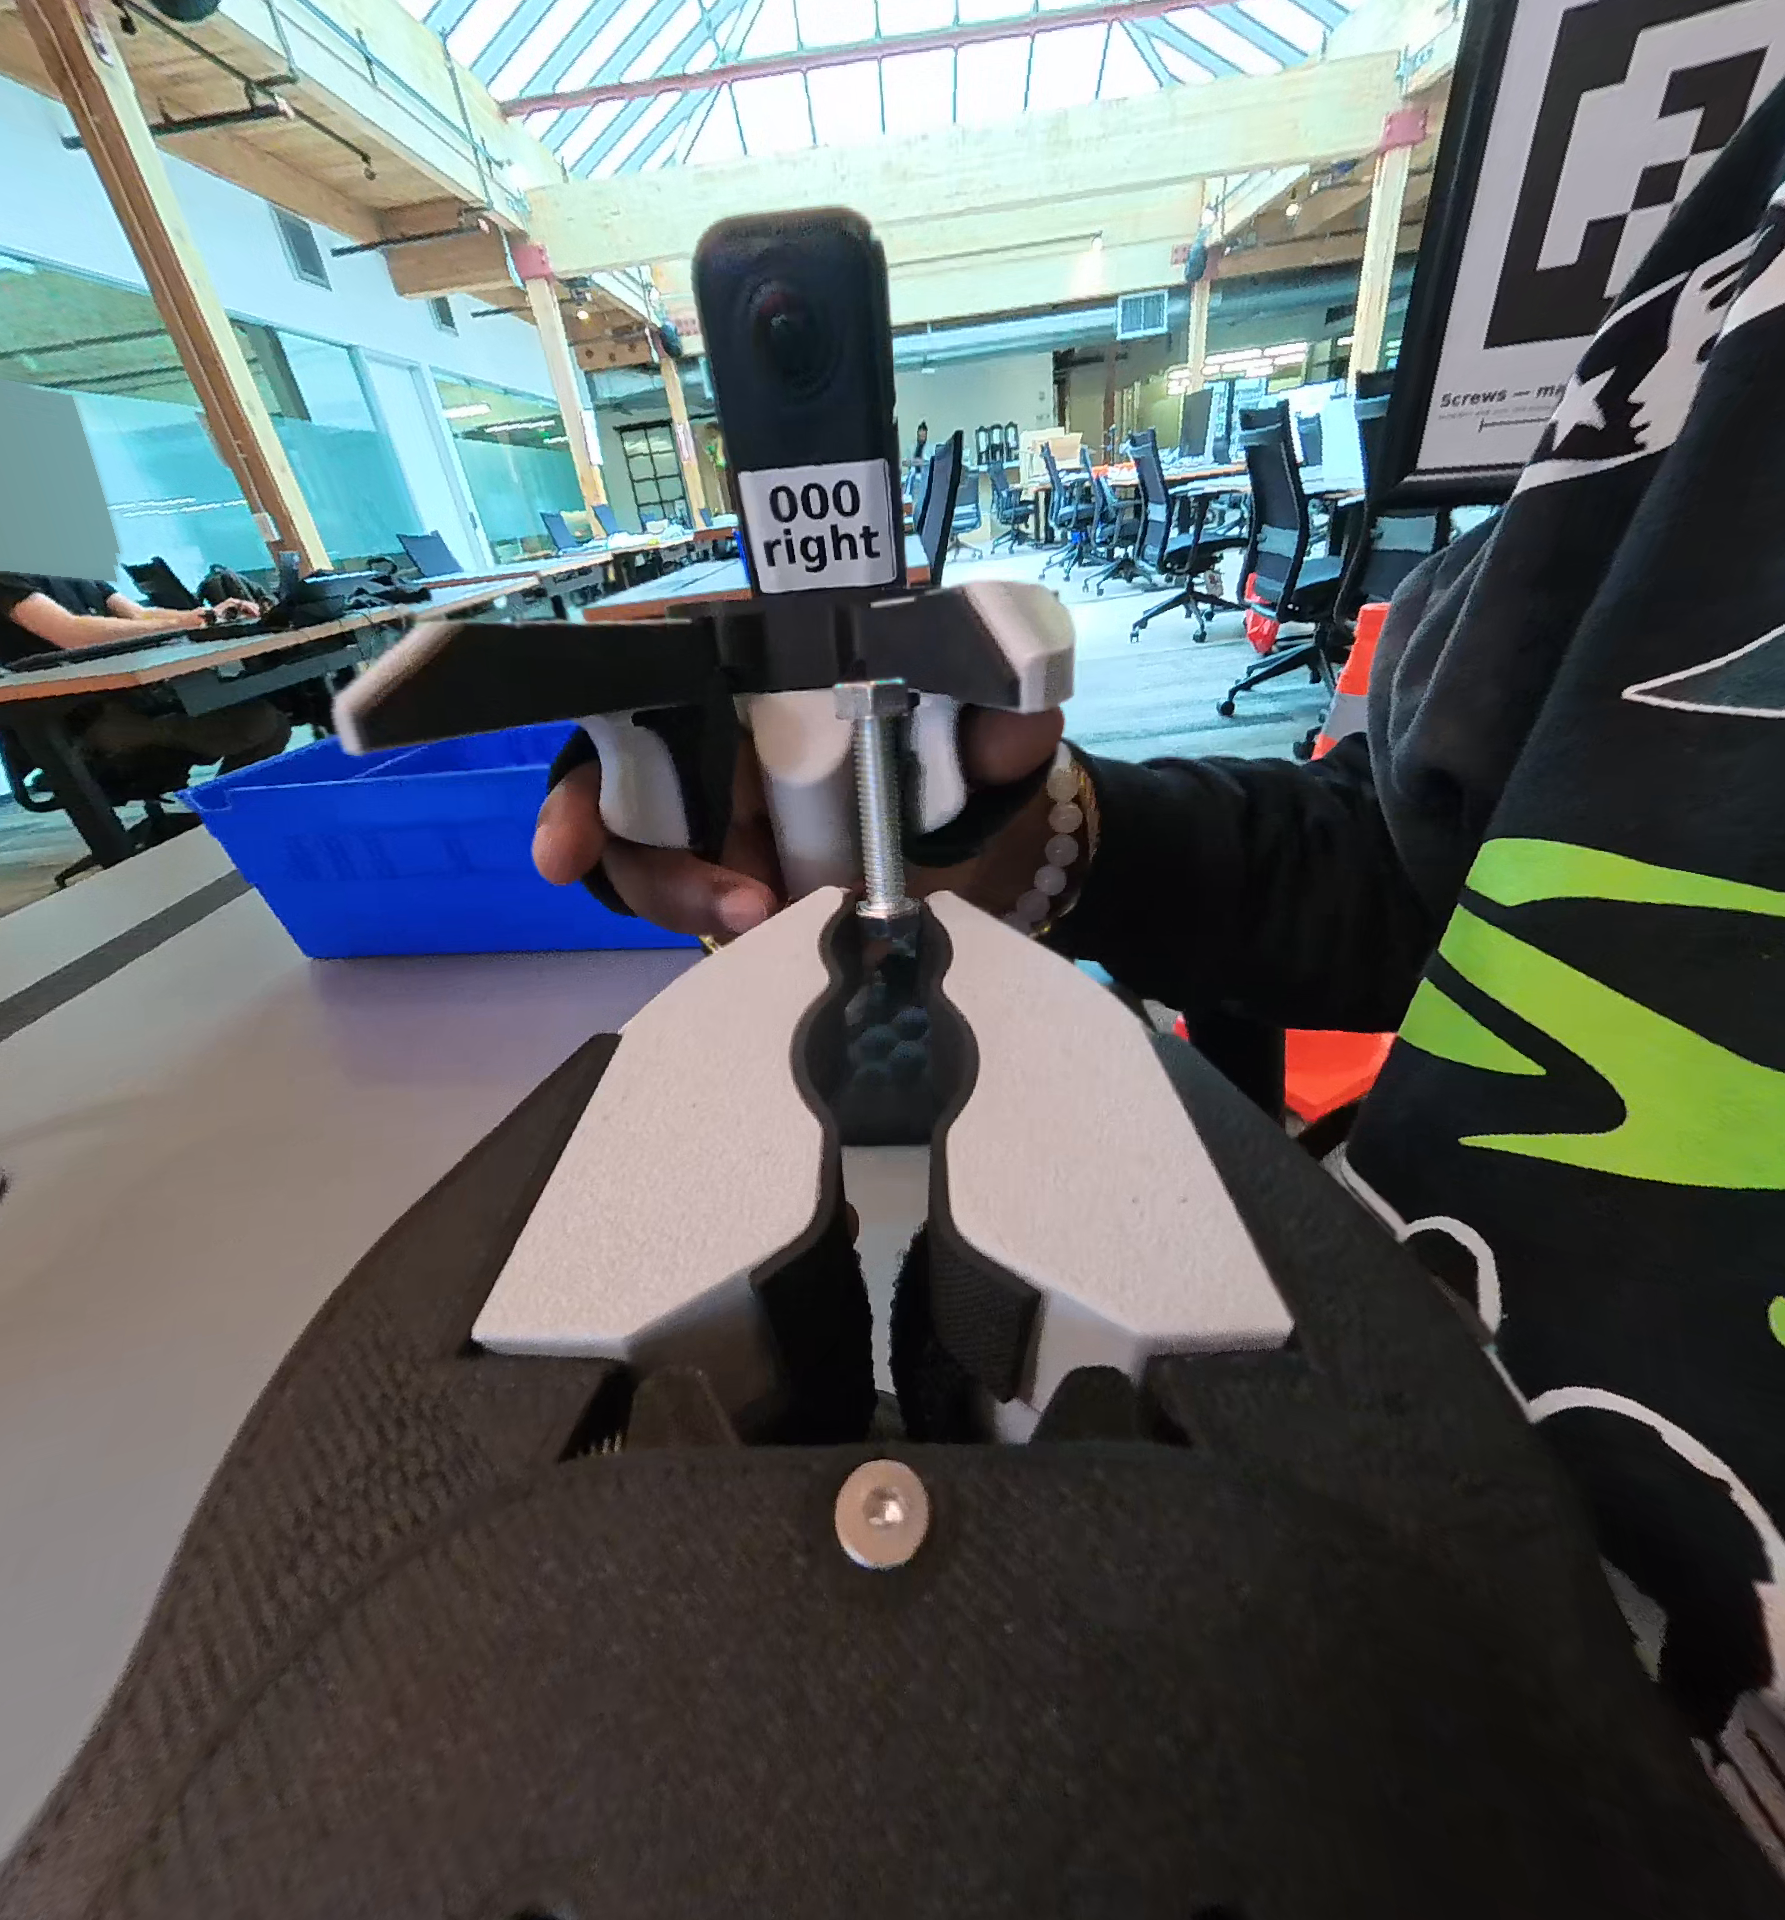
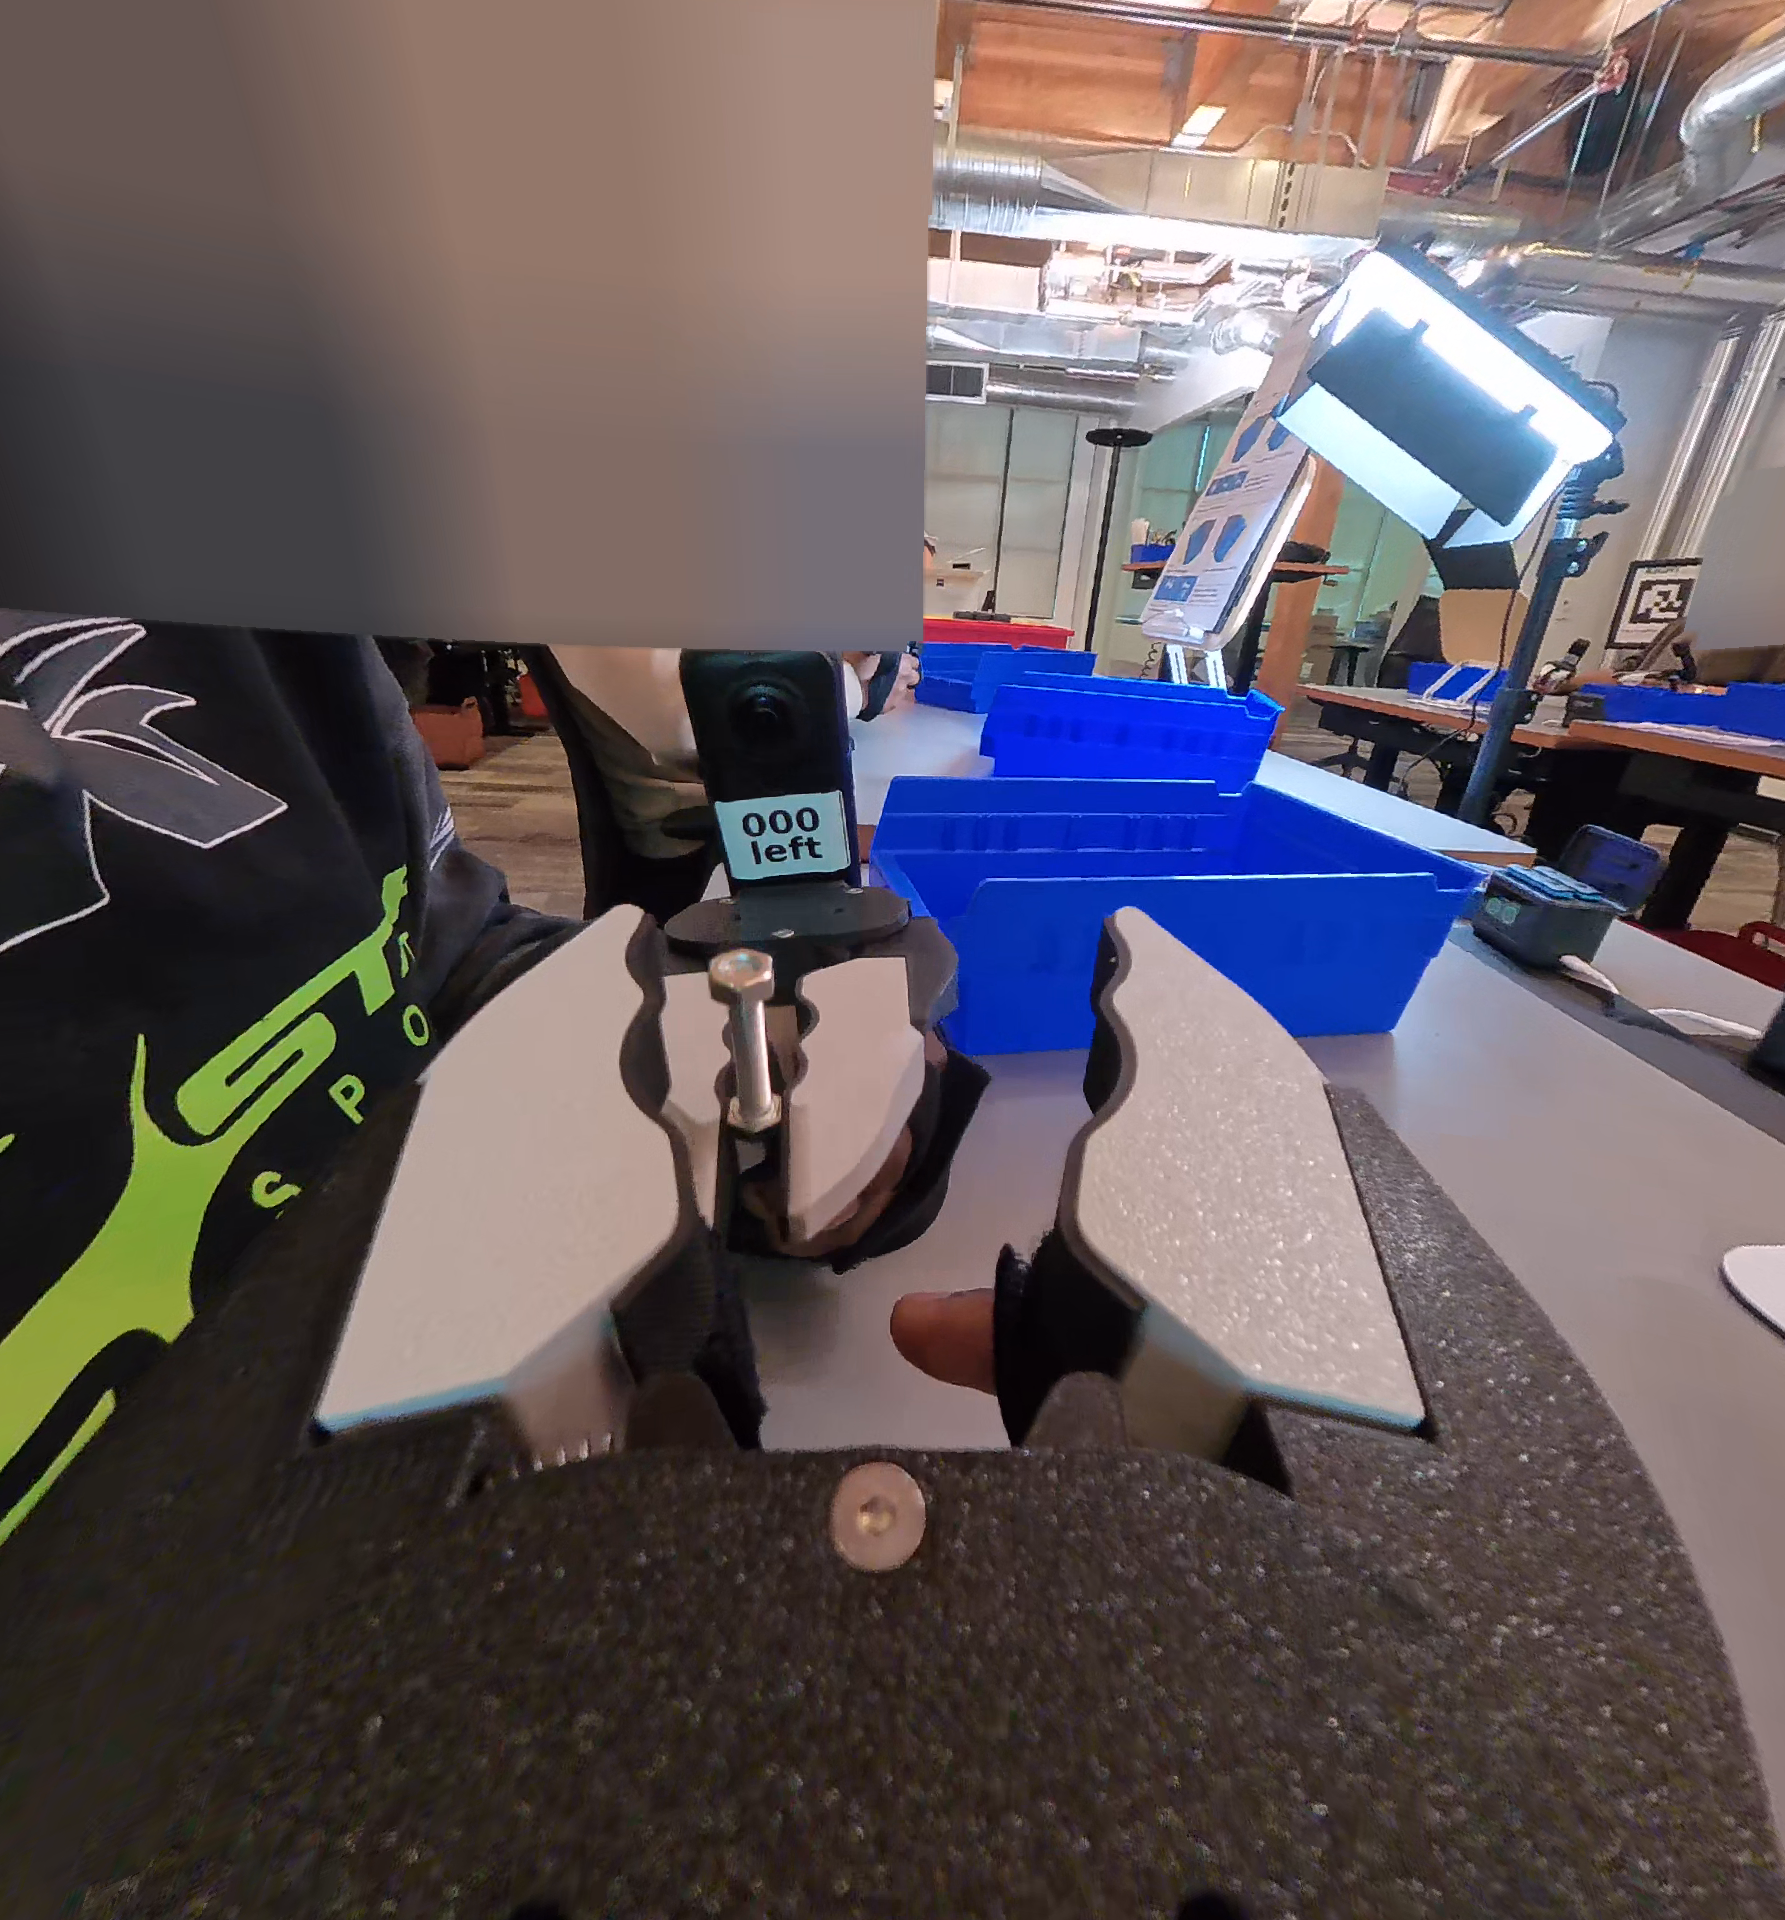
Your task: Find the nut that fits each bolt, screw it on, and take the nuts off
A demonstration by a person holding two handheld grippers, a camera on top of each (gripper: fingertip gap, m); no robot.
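left gripper [image 1: 886, 914] closed at its tips on a small silver metal nut [image 1: 889, 908] threaded on the lower end of an upright silver hex-head steel bolt [image 1: 880, 790], above the grey table [image 1: 192, 1091]. right gripper [image 2: 872, 956] spread wide, holding nothing. blue plastic bin [image 2: 1179, 935] just beyond.

The bolt [image 1: 880, 795] is held upright at the tips of the left gripper [image 1: 886, 914], with the right gripper [image 1: 706, 665] behind it and a bin [image 1: 420, 831] set on the table [image 1: 140, 1091] beyond.
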